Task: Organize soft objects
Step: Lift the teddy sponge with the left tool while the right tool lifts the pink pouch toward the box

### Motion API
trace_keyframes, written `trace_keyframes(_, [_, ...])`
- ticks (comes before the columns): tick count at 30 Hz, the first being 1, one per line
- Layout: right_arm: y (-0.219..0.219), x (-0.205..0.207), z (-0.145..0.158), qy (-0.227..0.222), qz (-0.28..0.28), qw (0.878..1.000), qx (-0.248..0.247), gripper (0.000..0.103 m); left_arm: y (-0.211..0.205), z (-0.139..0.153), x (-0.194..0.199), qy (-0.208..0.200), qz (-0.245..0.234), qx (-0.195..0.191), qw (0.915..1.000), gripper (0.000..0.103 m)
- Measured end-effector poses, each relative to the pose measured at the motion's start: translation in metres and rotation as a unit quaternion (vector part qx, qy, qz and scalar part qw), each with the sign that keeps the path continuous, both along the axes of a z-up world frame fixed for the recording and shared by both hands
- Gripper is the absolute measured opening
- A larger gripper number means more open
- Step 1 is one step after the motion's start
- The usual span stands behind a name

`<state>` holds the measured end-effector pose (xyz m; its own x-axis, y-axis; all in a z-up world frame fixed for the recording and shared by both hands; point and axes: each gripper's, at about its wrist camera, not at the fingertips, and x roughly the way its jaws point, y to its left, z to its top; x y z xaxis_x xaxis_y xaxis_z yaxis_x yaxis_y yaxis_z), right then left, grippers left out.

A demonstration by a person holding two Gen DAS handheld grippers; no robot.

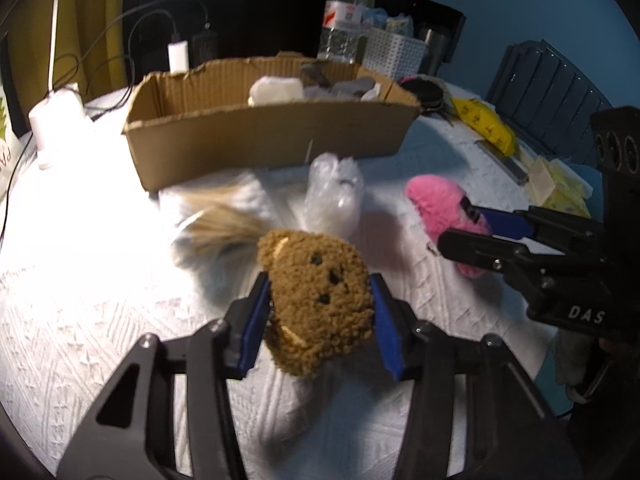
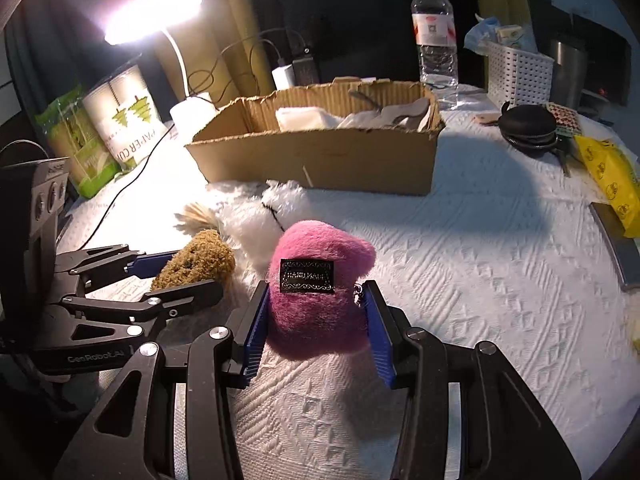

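Near box (image 2: 320,160) | left claw (image 1: 318,308) grips bear (image 1: 316,300) | right claw (image 2: 318,328) grips pink plush (image 2: 316,292)

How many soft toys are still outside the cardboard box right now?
3: a brown plush in the left gripper, a pink plush in the right gripper, and a white fluffy one on the tablecloth before the box. Others may be hidden.

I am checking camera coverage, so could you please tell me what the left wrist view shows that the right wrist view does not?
Only the left wrist view shows the clear plastic bag and the brown plush's dotted face. Only the right wrist view shows the lamp, the paper cup packs and the pink plush's black label. Both show the cardboard box, the water bottle and both claws gripping plushes.
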<state>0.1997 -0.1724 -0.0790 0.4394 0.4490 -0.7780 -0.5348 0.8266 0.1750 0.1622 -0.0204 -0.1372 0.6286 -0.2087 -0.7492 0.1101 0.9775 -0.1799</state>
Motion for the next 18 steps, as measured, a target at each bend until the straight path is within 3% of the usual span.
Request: trace_keyframes(18, [0.008, 0.017, 0.035, -0.034, 0.012, 0.999, 0.011, 0.048, 0.014, 0.047, 0.007, -0.057, 0.010, -0.012, 0.9982, 0.049])
